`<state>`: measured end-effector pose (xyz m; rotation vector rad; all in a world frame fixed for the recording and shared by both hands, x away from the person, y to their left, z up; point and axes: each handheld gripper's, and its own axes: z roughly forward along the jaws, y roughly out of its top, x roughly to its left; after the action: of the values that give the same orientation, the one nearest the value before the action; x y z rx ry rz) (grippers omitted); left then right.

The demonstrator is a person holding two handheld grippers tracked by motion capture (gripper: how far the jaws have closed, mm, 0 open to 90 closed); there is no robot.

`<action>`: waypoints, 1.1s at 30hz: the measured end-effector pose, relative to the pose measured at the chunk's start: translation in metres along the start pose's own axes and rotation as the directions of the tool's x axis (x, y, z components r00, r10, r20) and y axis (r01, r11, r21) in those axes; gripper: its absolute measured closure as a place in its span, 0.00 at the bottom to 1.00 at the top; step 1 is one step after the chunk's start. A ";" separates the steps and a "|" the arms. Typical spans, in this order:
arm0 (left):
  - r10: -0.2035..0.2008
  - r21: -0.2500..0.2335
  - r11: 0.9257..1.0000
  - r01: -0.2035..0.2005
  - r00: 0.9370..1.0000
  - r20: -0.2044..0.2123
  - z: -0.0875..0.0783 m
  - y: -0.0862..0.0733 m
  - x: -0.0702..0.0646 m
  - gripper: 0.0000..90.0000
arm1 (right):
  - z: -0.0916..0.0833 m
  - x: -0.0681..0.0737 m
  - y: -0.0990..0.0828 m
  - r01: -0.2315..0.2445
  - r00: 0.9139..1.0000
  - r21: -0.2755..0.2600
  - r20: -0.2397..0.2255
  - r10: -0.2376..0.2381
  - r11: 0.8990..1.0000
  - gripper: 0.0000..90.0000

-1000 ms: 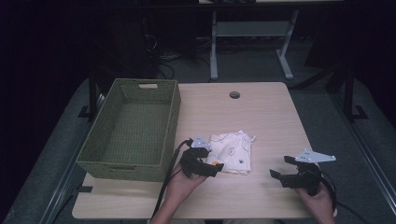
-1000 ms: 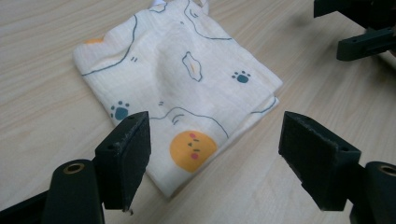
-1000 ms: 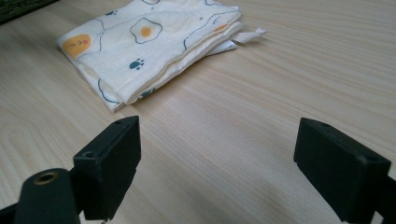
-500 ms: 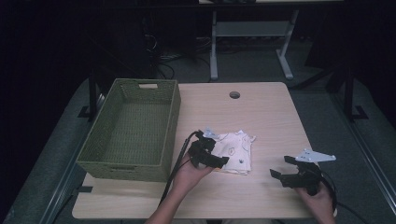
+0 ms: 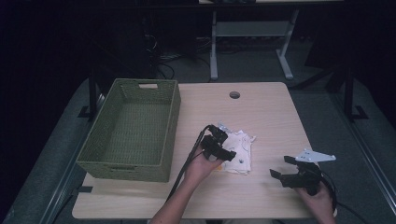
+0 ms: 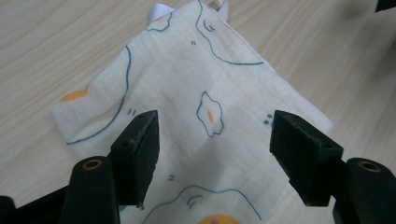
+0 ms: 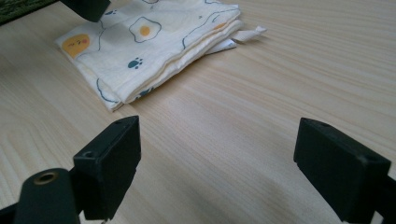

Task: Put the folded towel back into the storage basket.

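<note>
- The cloth [image 6: 196, 116] lies folded on the table [image 5: 266, 112], between the basket [image 5: 133, 130] and your right gripper [image 5: 286, 169], nearer the basket.
- Your left gripper [image 6: 214, 135] hovers over the cloth with jaws wide apart, holding nothing.
- Your right gripper sits well apart from the cloth, low over bare wood, jaws also spread and empty.
- The cloth looks light, thin and limp; I judge it will sag and may unfold if lifted by one layer.
- Best hold is probably the stacked folded edge [image 7: 168, 63] seen in the right gripper view, pinching all layers together.
- The table is smooth pale wood, so the cloth may slide when pushed.
- The basket stands empty at the table's left; the room beyond is dark, with a desk frame [image 5: 247, 37] behind.
</note>
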<state>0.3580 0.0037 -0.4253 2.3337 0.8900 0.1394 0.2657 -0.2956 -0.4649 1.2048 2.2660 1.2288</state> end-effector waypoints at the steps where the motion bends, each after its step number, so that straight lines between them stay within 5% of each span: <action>1: 0.000 0.000 1.000 0.000 1.000 0.000 0.000 0.000 0.000 0.38 | 0.000 0.000 0.000 0.000 1.000 0.000 0.000 0.000 1.000 0.16; 6: 0.030 0.039 0.999 -0.029 0.999 -0.031 0.011 0.007 -0.001 0.40 | 0.000 -0.001 0.000 -0.008 1.000 0.000 0.001 0.008 1.000 0.16; 17: 0.027 0.112 0.994 -0.019 0.997 -0.071 0.034 0.007 0.000 0.46 | -0.001 -0.001 0.000 -0.012 1.000 -0.006 0.003 0.012 1.000 0.16; 19: 0.036 0.107 0.994 -0.024 0.993 -0.113 0.036 0.007 -0.004 0.49 | 0.000 -0.001 0.000 -0.009 1.000 -0.006 0.003 0.009 1.000 0.16; 33: 0.047 0.062 0.997 -0.039 0.988 -0.145 0.034 0.001 -0.003 0.77 | -0.001 0.001 0.000 -0.007 1.000 -0.016 0.011 0.007 1.000 0.16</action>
<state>0.3664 -0.0166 -0.4513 2.4228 0.9259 0.3104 0.2649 -0.2956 -0.4640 1.2122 2.2419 1.2374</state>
